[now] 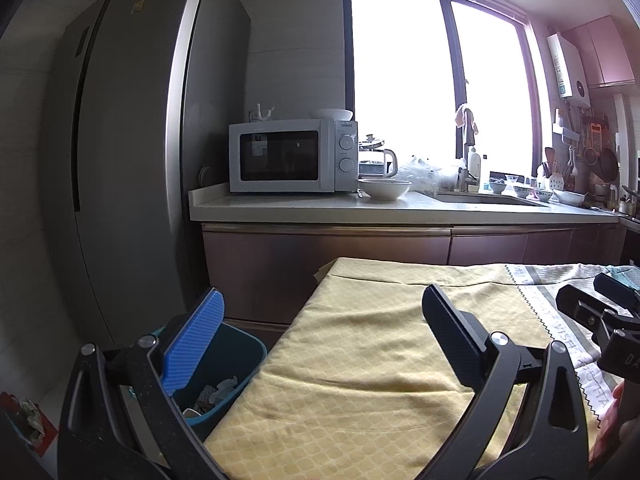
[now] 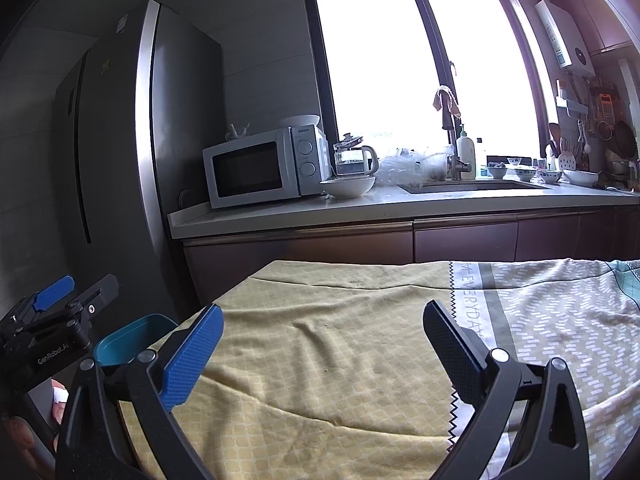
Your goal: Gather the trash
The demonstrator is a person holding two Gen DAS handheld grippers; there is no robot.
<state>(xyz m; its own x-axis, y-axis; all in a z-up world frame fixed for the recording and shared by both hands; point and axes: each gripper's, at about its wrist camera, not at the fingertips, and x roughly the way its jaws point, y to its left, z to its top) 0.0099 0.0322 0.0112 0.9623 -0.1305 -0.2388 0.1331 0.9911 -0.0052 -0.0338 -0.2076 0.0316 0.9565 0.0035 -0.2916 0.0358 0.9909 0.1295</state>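
Note:
A teal trash bin [image 1: 236, 364] stands on the floor at the table's left edge, holding crumpled paper scraps [image 1: 218, 394]. Its rim [image 2: 132, 340] also shows in the right wrist view. My left gripper [image 1: 324, 300] hangs open over the table's left edge, its blue finger above the bin, nothing between its fingers. My right gripper [image 2: 324, 318] stands open and empty above the yellow tablecloth [image 2: 320, 344]. The left gripper [image 2: 76, 292] appears at the left of the right wrist view, and the right gripper [image 1: 600, 300] at the right edge of the left one. No loose trash shows on the cloth.
A kitchen counter [image 1: 400, 208] runs beyond the table with a microwave [image 1: 288, 156], a white bowl [image 1: 384, 188], a kettle [image 1: 378, 162] and a sink [image 1: 484, 199]. A tall fridge [image 1: 132, 160] stands at left. A red bag [image 1: 28, 420] lies on the floor at the lower left.

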